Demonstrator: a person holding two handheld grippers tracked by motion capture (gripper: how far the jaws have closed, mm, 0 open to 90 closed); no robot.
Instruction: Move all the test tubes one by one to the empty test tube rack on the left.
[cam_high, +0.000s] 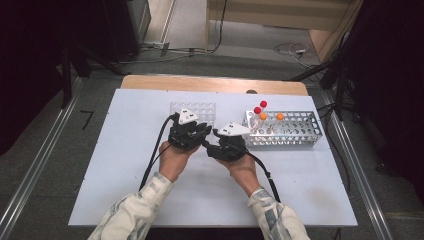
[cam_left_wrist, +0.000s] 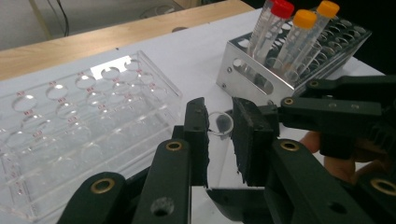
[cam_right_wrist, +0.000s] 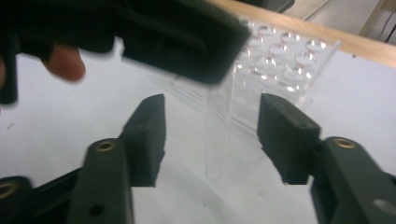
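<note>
Sleeves and forearms at near edge in high view, cut off by frame bottom. Left gripper (cam_high: 192, 134) and right gripper (cam_high: 226, 147) side by side mid-table, nearly touching; jaw tips hidden there under black bodies and grey plates, so grip unreadable from above.

Left gripper view: left gripper (cam_left_wrist: 219, 127) jaws clamped on clear tube (cam_left_wrist: 219, 140), pads pressing both sides, open tube mouth poking up between tips, tube's lower end lost behind jaw bases. Uncapped, glass-clear, hard to trace against white table (cam_left_wrist: 187, 51). Right gripper's black linkage reaching in from right of the tips, fingertip behind it, partly cut off.

Right gripper view: right gripper (cam_right_wrist: 211, 135) jaws spread wide, pads off the tube (cam_right_wrist: 217, 135), tube standing between them, closer to right pad but apart. Tube walls faint, bottom edge barely visible, top hidden behind blurred left gripper body crossing upper frame. Blurred fingertip at upper left.

Beyond left gripper's tips, to their left: clear acrylic rack (cam_left_wrist: 79, 116), empty holes, near corner cut by frame. Same rack behind tube in right gripper view, blurry. Small and washed out in high view, half covered by left gripper.

Beyond tips, to their right: metal rack (cam_left_wrist: 243, 70) with red-capped tube (cam_left_wrist: 275, 23) and orange-capped tubes (cam_left_wrist: 303, 37); tops cut off at frame edge. High view gives two red caps and two orange.
</note>
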